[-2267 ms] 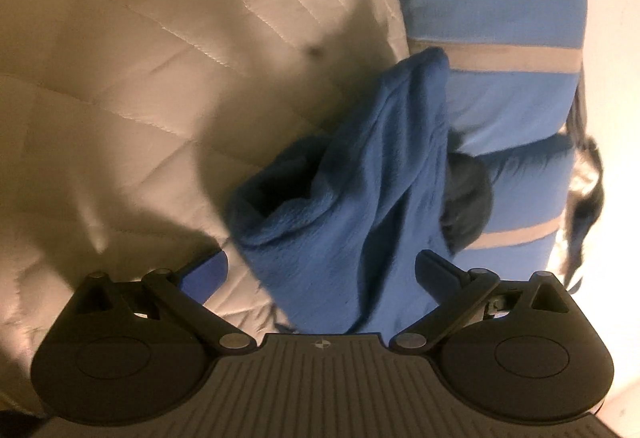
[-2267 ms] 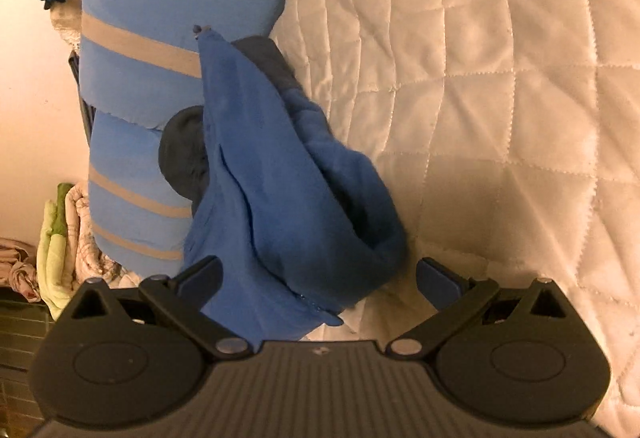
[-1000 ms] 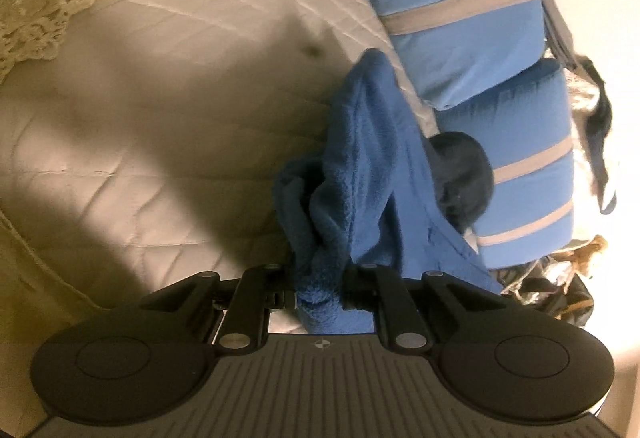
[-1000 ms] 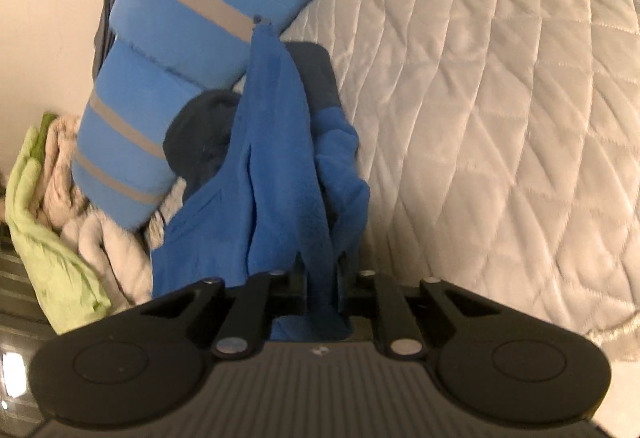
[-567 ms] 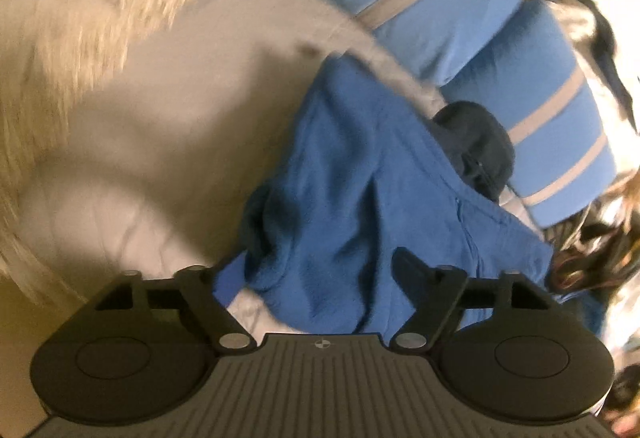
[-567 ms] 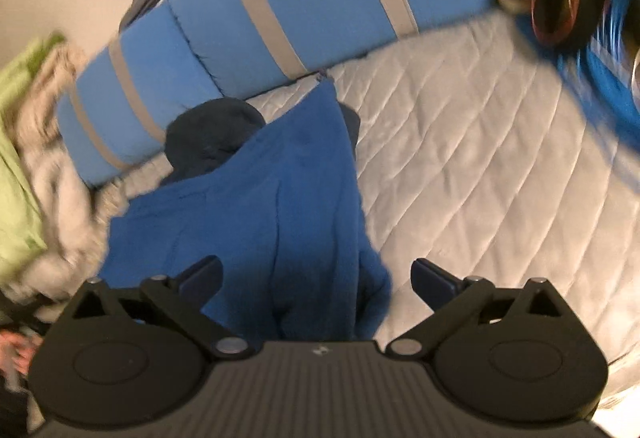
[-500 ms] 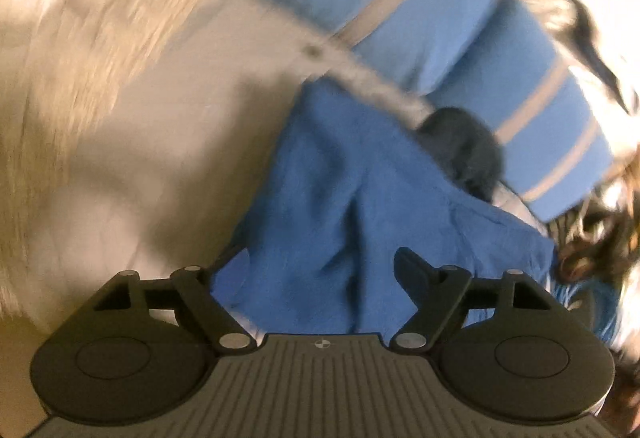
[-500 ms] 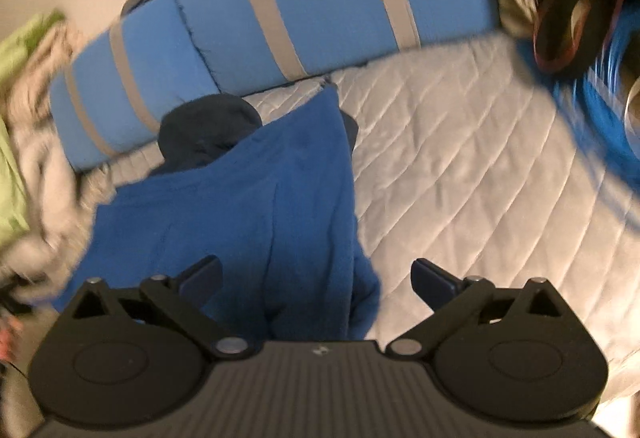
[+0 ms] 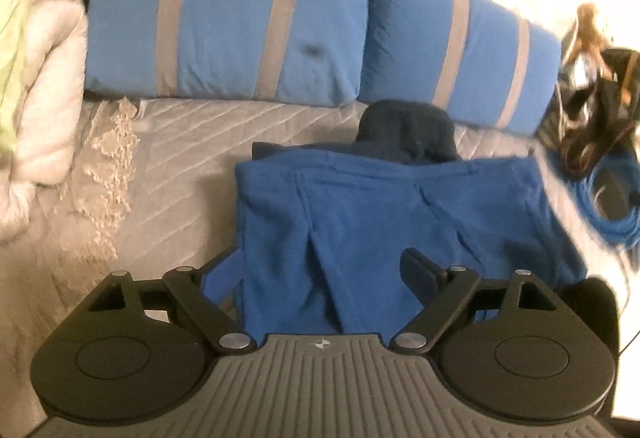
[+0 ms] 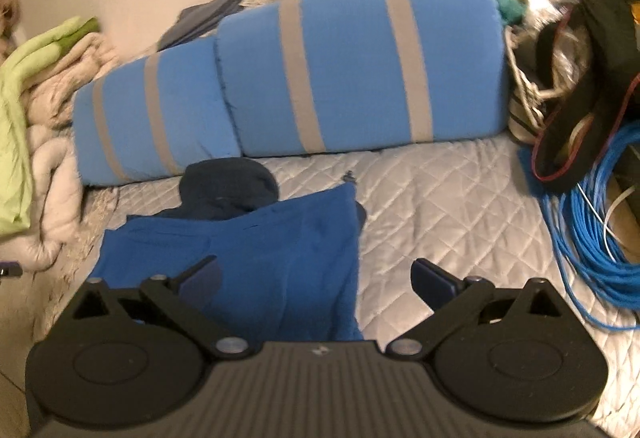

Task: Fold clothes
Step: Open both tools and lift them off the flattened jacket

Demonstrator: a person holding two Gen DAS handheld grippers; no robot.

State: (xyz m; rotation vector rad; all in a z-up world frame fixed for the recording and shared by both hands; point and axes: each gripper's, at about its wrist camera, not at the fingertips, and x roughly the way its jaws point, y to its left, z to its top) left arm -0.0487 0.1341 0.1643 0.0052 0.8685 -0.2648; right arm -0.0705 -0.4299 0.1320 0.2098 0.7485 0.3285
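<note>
A blue fleece garment (image 9: pixel 384 222) lies folded on the quilted bed cover (image 9: pixel 180 142), its dark navy hood (image 9: pixel 404 130) sticking out at the far edge toward the pillows. In the right wrist view the same blue fleece garment (image 10: pixel 256 262) lies at lower left with the navy hood (image 10: pixel 228 186) behind it. My left gripper (image 9: pixel 322 272) hovers above the garment with its jaws still opening and nothing pressed between the pads. My right gripper (image 10: pixel 316 280) stands wide open over the garment's right edge, holding nothing.
Two blue pillows with grey stripes (image 9: pixel 228 22) (image 10: pixel 360 66) line the head of the bed. A pile of beige and green bedding (image 10: pixel 36 86) lies at the left. A coil of blue cable (image 10: pixel 592 230) and a dark bag (image 10: pixel 576 94) sit at the right.
Both grippers let go of the blue fleece, opened wide and rose while rolling level. The garment now lies flat on the bed instead of hanging bunched from the jaws.
</note>
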